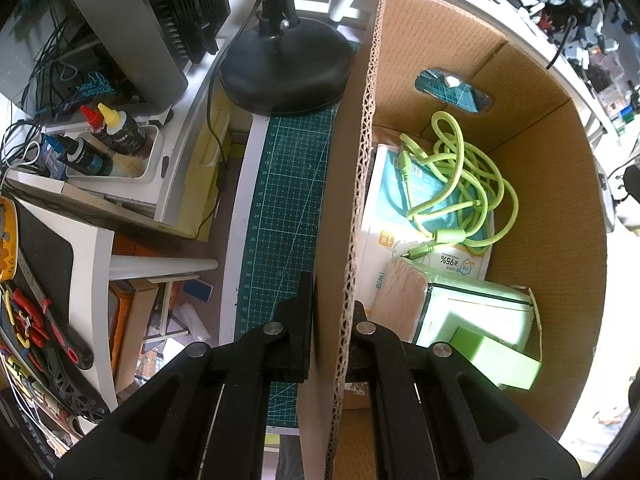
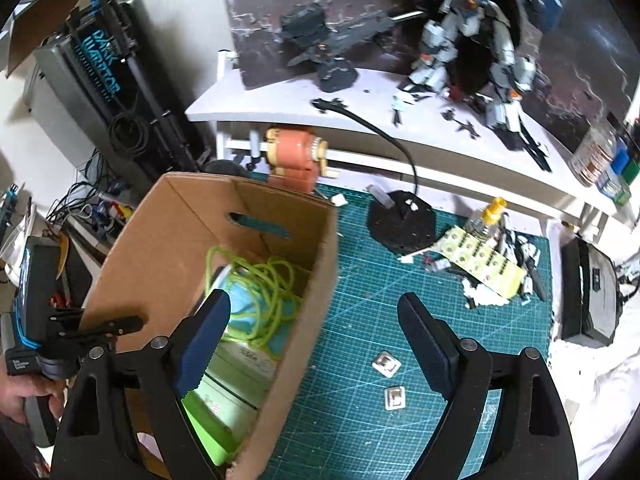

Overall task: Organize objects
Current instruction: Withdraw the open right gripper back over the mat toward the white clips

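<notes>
A brown cardboard box [image 1: 540, 152] stands on the green cutting mat [image 1: 288, 184]. Inside lie a coiled lime green cable [image 1: 460, 176], a white and teal packet [image 1: 392, 216] and a pale green box [image 1: 480, 332]. My left gripper [image 1: 330, 320] is shut on the box's left wall [image 1: 356, 208], one finger on each side. In the right wrist view my right gripper [image 2: 316, 336] is open and empty above the box's right wall [image 2: 312, 300]. The left gripper [image 2: 96, 328] shows there at the box's left wall. Two small silver packets [image 2: 390, 380] lie on the mat [image 2: 400, 272].
A black lamp base [image 1: 288, 68] stands at the mat's far end, by the box. A tray of bottles [image 1: 108, 144] is at left. A pink sharpener [image 2: 296, 160], black stand [image 2: 400, 220], yellow sheet [image 2: 480, 264] and model robots [image 2: 472, 28] lie beyond the box.
</notes>
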